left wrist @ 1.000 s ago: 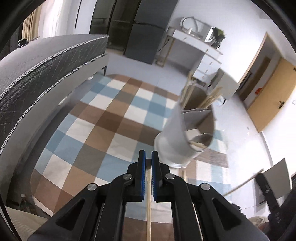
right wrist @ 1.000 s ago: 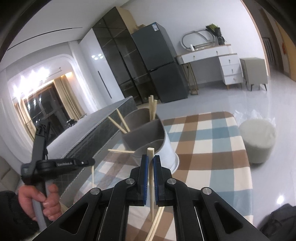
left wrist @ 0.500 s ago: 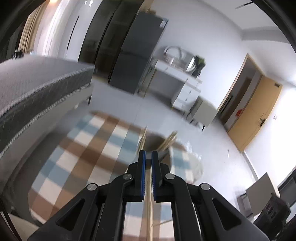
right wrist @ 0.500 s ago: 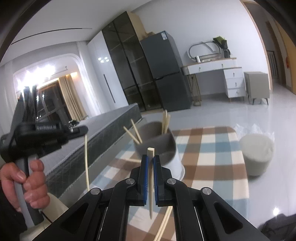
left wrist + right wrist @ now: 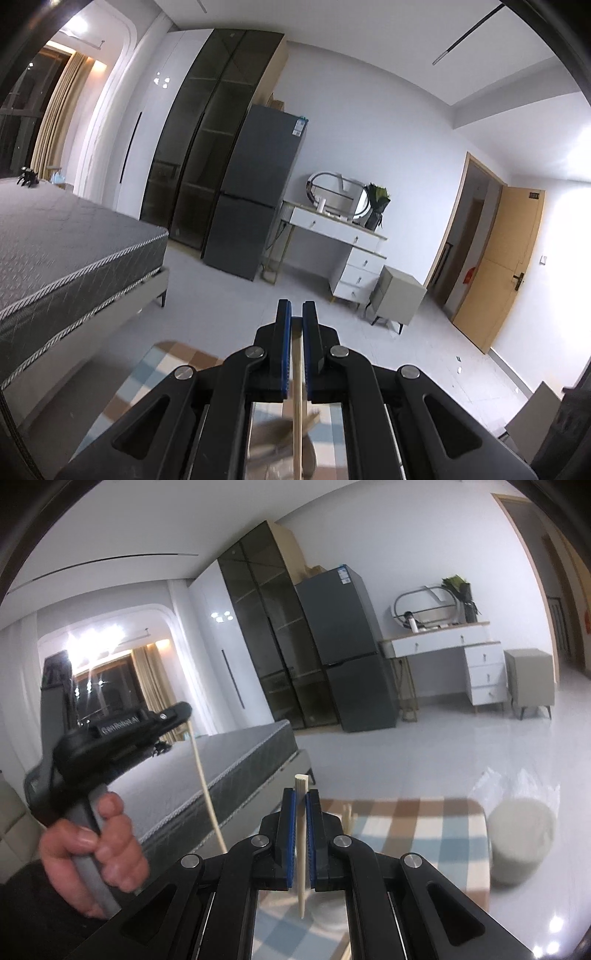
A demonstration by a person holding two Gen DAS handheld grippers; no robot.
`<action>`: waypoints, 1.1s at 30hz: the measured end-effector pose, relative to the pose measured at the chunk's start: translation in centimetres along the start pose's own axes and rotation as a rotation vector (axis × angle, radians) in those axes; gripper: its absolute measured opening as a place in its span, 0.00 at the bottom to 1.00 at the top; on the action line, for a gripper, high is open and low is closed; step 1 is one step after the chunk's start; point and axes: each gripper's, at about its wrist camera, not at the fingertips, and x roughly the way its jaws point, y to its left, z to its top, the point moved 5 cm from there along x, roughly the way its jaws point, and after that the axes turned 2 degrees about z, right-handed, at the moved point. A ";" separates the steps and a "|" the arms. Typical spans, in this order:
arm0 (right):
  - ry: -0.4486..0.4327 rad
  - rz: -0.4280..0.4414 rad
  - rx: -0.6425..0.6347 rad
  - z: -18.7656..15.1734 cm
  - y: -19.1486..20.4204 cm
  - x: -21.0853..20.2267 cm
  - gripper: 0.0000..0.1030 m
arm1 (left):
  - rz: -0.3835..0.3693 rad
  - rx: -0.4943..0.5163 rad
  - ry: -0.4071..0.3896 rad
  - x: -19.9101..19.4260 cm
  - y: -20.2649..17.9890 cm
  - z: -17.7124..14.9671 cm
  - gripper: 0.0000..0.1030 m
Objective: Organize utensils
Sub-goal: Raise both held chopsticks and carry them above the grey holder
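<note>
Right gripper (image 5: 299,805): jaws clamped on one pale chopstick (image 5: 302,849), upright, its square top above the pads and its tip hanging below.

Left gripper (image 5: 296,325): pinched tight on a second chopstick (image 5: 298,398). Its own view shows only a wooden shaft running down between the pads; the right view shows it from the side (image 5: 177,712), the hand (image 5: 92,853) on its grey handle, and that chopstick (image 5: 207,790) dangling long and slightly bowed.

Utensil holder (image 5: 280,443): grey, blurred, low behind the left jaws (sticks poke up beyond the right jaws too).

Surroundings: bed (image 5: 221,768) to the left, checked rug (image 5: 406,823) below, round pouf (image 5: 521,842) at the rug's right edge, fridge (image 5: 255,192), dressing table (image 5: 340,236).

Pale floor lies open beyond the rug, toward the wooden door (image 5: 509,266).
</note>
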 end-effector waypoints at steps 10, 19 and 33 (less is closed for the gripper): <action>-0.002 0.010 -0.026 4.0 -1.4 6.0 0.04 | 0.013 0.054 -0.038 5.3 1.2 -0.6 0.01; 0.042 0.012 -0.040 3.2 -1.9 10.2 0.04 | 0.022 0.072 -0.028 7.1 1.5 -2.9 0.01; 0.130 -0.008 0.029 -0.2 -3.7 11.5 0.04 | 0.021 0.243 -0.047 5.8 -1.0 -4.4 0.01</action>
